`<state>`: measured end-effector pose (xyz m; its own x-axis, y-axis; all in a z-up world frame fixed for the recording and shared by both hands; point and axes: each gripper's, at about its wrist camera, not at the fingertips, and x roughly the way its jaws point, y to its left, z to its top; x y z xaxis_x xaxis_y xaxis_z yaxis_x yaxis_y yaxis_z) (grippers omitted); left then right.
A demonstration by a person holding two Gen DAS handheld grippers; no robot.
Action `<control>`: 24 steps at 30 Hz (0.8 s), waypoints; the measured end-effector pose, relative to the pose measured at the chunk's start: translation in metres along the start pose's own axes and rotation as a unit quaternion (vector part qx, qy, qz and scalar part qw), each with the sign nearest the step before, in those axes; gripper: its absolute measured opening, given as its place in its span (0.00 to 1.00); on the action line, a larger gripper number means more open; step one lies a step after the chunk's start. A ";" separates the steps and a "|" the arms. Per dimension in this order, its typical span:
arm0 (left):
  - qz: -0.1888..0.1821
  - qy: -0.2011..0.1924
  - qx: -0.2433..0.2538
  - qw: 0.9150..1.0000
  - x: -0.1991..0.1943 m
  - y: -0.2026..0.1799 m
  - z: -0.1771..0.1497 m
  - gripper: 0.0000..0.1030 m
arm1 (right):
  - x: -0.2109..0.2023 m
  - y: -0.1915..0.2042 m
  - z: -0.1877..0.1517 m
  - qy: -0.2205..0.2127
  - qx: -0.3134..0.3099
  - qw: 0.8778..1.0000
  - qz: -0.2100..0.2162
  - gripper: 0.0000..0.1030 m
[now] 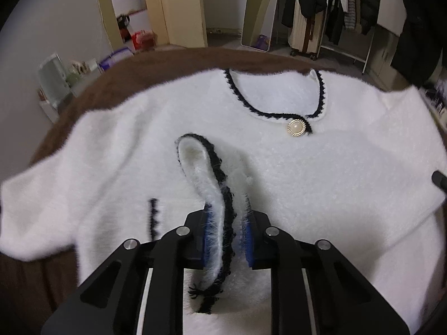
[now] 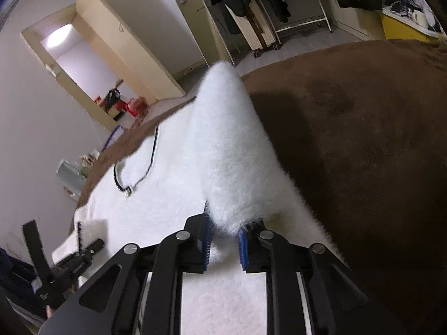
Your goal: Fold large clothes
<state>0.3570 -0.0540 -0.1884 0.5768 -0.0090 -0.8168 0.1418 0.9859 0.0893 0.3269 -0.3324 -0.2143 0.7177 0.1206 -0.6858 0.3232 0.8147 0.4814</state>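
Observation:
A fluffy white cardigan with black trim and a pearl button lies spread, front up, on a brown blanket. My left gripper is shut on the black-trimmed front edge, which rises in a curled loop off the garment. In the right wrist view, my right gripper is shut on a lifted fold of the white cardigan at its side, beside bare brown blanket. The left gripper shows at that view's lower left. A black tip of the right gripper pokes in at the left view's right edge.
Past the bed's far edge stand a leaning mirror, a beige suitcase and a rack of dark clothes. Small items crowd the left side by the wall. An open doorway lies beyond.

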 end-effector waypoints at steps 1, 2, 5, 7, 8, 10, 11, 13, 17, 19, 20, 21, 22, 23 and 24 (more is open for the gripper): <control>0.005 0.000 0.002 1.000 0.000 0.001 -0.001 0.21 | 0.003 0.001 -0.003 0.007 -0.003 1.000 -0.011 0.22; 0.008 0.004 0.003 1.000 0.001 0.002 -0.003 0.22 | 0.007 0.000 -0.005 0.013 -0.003 1.000 -0.024 0.24; 0.017 0.017 0.016 1.000 0.015 0.003 -0.013 0.33 | 0.020 -0.011 -0.013 0.024 0.005 0.997 -0.073 0.46; 0.033 0.006 0.024 0.999 0.016 0.003 -0.016 0.42 | 0.023 -0.018 -0.016 0.022 0.007 0.998 -0.067 0.46; 0.038 0.002 0.025 0.999 0.016 0.004 -0.017 0.45 | 0.022 -0.016 -0.017 0.020 -0.005 0.997 -0.070 0.46; 0.035 0.000 0.017 0.999 0.016 0.007 -0.018 0.48 | 0.022 -0.012 -0.019 0.022 -0.029 0.996 -0.080 0.47; 0.036 -0.001 0.015 0.999 0.016 0.008 -0.018 0.51 | 0.022 -0.011 -0.019 0.026 -0.038 0.996 -0.082 0.48; 0.037 -0.001 0.012 0.999 0.016 0.010 -0.018 0.52 | 0.020 -0.010 -0.019 0.031 -0.040 0.996 -0.079 0.54; 0.042 0.000 0.020 0.999 0.017 0.010 -0.016 0.52 | 0.006 -0.009 -0.013 0.038 -0.057 0.994 -0.086 0.54; 0.043 0.001 0.023 0.999 0.017 0.008 -0.015 0.53 | -0.012 -0.005 -0.009 0.020 -0.075 0.993 -0.091 0.53; 0.043 0.003 0.022 0.999 0.017 0.009 -0.015 0.53 | -0.020 -0.003 -0.003 0.007 -0.086 0.992 -0.090 0.52; 0.043 0.003 0.022 0.999 0.017 0.007 -0.015 0.53 | -0.021 0.000 0.002 0.005 -0.093 0.992 -0.088 0.48; 0.043 0.004 0.021 0.999 0.017 0.007 -0.015 0.53 | -0.020 0.001 0.006 0.005 -0.096 0.992 -0.086 0.39; 0.043 0.004 0.020 0.999 0.017 0.006 -0.015 0.53 | -0.017 0.002 0.012 0.006 -0.100 0.991 -0.084 0.33; 0.043 0.005 0.018 0.999 0.017 0.006 -0.015 0.53 | -0.011 0.003 0.020 0.008 -0.106 0.991 -0.084 0.24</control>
<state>0.3555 -0.0454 -0.2105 0.5806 0.0764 -0.8106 0.1210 0.9764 0.1787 0.3323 -0.3422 -0.1943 0.6542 -0.0198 -0.7560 0.2997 0.9246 0.2351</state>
